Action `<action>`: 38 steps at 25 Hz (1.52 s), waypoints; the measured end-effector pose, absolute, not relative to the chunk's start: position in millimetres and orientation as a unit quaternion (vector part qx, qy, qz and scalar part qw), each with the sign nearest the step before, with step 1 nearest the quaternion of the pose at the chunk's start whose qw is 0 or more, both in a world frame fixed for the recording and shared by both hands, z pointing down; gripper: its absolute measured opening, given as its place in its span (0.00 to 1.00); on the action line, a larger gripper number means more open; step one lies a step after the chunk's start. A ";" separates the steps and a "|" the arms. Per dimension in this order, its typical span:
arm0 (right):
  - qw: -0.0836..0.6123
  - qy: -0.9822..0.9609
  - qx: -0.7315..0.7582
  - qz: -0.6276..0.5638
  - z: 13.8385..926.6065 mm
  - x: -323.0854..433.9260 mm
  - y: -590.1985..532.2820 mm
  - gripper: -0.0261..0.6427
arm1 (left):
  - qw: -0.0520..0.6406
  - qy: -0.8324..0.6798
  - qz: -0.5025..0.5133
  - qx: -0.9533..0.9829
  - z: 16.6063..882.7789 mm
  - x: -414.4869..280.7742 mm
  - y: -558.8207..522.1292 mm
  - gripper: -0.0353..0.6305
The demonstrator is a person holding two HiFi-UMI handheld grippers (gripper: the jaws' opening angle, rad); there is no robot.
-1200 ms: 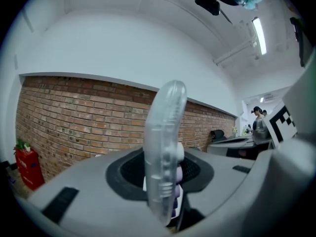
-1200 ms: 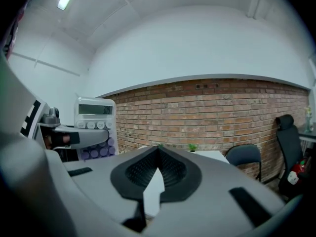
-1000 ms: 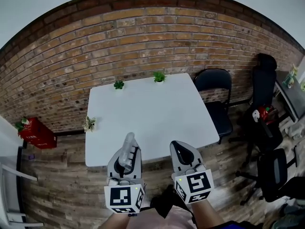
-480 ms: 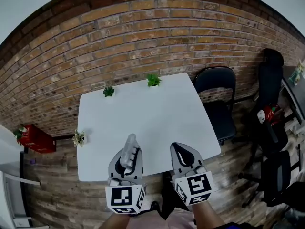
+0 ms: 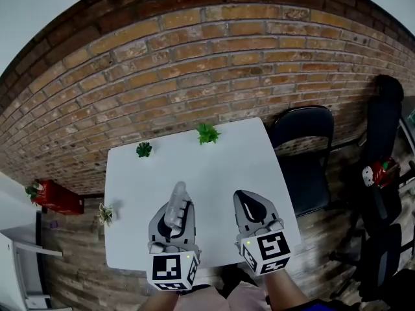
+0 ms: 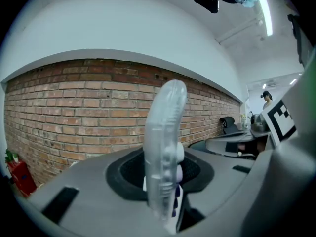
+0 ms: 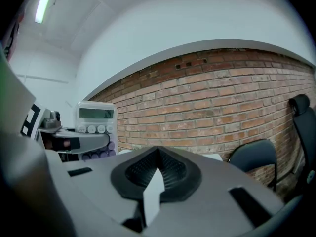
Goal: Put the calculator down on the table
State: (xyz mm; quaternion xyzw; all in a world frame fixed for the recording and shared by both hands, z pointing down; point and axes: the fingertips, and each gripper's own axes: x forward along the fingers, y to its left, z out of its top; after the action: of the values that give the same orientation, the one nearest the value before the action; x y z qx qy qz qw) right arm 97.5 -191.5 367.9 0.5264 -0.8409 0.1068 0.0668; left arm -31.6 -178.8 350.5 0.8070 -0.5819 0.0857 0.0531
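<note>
A pale calculator [image 5: 175, 207] with purple keys stands on edge between the jaws of my left gripper [image 5: 174, 220], which is shut on it. In the left gripper view the calculator [image 6: 164, 147] shows edge-on, upright and slightly curved, held by the left gripper [image 6: 165, 186]. In the right gripper view its face [image 7: 96, 120] with a lit display shows at the left. My right gripper [image 5: 254, 211] is beside it, shut with nothing held, its black pads [image 7: 170, 174] meeting. Both grippers hover over the near part of the white table [image 5: 214, 164].
Two small green plants [image 5: 207, 133] [image 5: 144, 149] stand at the table's far edge and a third [image 5: 104, 214] off its left side. A black chair [image 5: 303, 149] stands to the right, a red crate [image 5: 59, 198] at the left by the brick wall [image 5: 194, 57].
Both grippers have moved forward together, from in front of the table's near edge to over the tabletop. The calculator stays held in the left gripper.
</note>
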 end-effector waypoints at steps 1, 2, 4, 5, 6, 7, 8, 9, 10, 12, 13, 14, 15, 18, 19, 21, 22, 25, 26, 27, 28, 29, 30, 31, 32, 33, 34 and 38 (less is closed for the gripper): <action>0.064 -0.843 0.523 0.103 364.1 99.2 -200.3 0.04 | 0.049 -0.584 0.083 0.806 345.9 -28.3 -186.5 0.26; 0.061 -0.846 0.520 0.099 360.2 100.6 -208.9 0.04 | 0.044 -0.586 0.080 0.805 341.0 -25.1 -193.7 0.26; 0.056 -0.851 0.514 0.091 352.7 100.9 -224.2 0.04 | 0.034 -0.589 0.074 0.804 331.7 -19.6 -206.0 0.26; 0.054 -0.853 0.511 0.088 349.0 99.6 -230.2 0.04 | 0.029 -0.591 0.072 0.803 327.4 -17.7 -211.0 0.26; 0.053 -0.856 0.507 0.085 344.9 97.3 -234.9 0.04 | 0.025 -0.592 0.071 0.803 323.1 -16.7 -215.2 0.26; 0.052 -0.859 0.503 0.081 340.3 94.3 -239.0 0.04 | 0.023 -0.593 0.068 0.802 318.6 -16.6 -219.2 0.26; 0.051 -0.862 0.499 0.075 335.2 90.9 -243.1 0.04 | 0.021 -0.595 0.065 0.801 313.7 -17.1 -223.0 0.26; 0.050 -0.865 0.495 0.069 329.8 87.4 -247.7 0.04 | 0.018 -0.596 0.060 0.800 308.5 -18.1 -227.0 0.26; 0.049 -0.868 0.491 0.062 324.5 84.2 -252.5 0.04 | 0.014 -0.598 0.056 0.799 303.3 -19.6 -230.9 0.26; 0.046 -0.872 0.484 0.053 316.5 77.8 -261.1 0.04 | 0.006 -0.603 0.049 0.796 294.9 -23.9 -237.8 0.26; 0.047 -0.874 0.481 0.051 314.7 74.5 -264.2 0.04 | 0.005 -0.605 0.047 0.795 292.5 -26.4 -240.7 0.26; 0.049 -0.875 0.479 0.050 314.4 70.9 -266.8 0.04 | 0.005 -0.606 0.046 0.794 291.5 -28.9 -243.6 0.26; 0.052 -0.876 0.477 0.051 315.5 67.3 -269.1 0.04 | 0.007 -0.607 0.047 0.793 292.2 -31.2 -246.7 0.26; 0.062 -0.876 0.475 0.059 324.6 57.9 -276.5 0.04 | 0.019 -0.603 0.054 0.796 303.7 -35.9 -256.6 0.26; 0.066 -0.875 0.475 0.064 329.1 55.4 -279.1 0.04 | 0.026 -0.600 0.058 0.798 309.6 -36.6 -260.3 0.26; 0.076 -0.874 0.474 0.074 339.0 50.7 -283.3 0.04 | 0.043 -0.594 0.066 0.800 322.4 -38.2 -267.3 0.26; 0.080 -0.873 0.474 0.078 344.0 48.7 -285.3 0.04 | 0.050 -0.593 0.071 0.801 329.6 -39.6 -270.4 0.26; 0.091 -0.870 0.476 0.091 357.9 47.2 -294.3 0.04 | 0.071 -0.589 0.087 0.800 353.5 -43.2 -280.0 0.26; 0.093 -0.869 0.477 0.095 362.5 47.3 -297.5 0.04 | 0.078 -0.587 0.094 0.800 361.7 -44.1 -283.0 0.26; 0.096 -0.867 0.479 0.099 367.2 47.3 -300.0 0.04 | 0.085 -0.584 0.100 0.801 369.7 -44.5 -285.3 0.26; 0.099 -0.866 0.480 0.104 372.0 47.4 -301.9 0.04 | 0.093 -0.582 0.107 0.801 377.6 -45.0 -287.0 0.26; 0.102 -0.864 0.480 0.109 376.6 47.4 -303.5 0.04 | 0.100 -0.579 0.114 0.801 385.5 -45.7 -288.4 0.26; 0.104 -0.863 0.481 0.114 380.7 47.4 -305.1 0.04 | 0.108 -0.577 0.120 0.800 393.3 -46.8 -289.9 0.26; 0.107 -0.862 0.481 0.117 384.5 47.2 -306.9 0.04 | 0.115 -0.576 0.124 0.800 400.4 -47.8 -291.6 0.26; 0.109 -0.861 0.481 0.121 388.0 46.9 -308.7 0.04 | 0.122 -0.574 0.127 0.800 406.6 -48.6 -293.7 0.26; 0.112 -0.860 0.482 0.124 391.7 46.8 -310.4 0.04 | 0.130 -0.572 0.130 0.799 412.6 -49.1 -295.7 0.26; 0.115 -0.859 0.482 0.128 395.7 47.1 -311.7 0.04 | 0.138 -0.570 0.132 0.799 419.0 -49.3 -297.5 0.26; 0.130 -0.851 0.486 0.149 416.4 50.5 -315.5 0.04 | 0.177 -0.557 0.149 0.798 451.6 -47.5 -300.5 0.26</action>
State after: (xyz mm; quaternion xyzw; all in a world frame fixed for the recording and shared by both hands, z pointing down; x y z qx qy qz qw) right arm 50.5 -315.5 416.4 0.4864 -0.8511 0.1485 0.1300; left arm -47.5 -300.5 451.6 0.7979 -0.5566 0.1493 0.1769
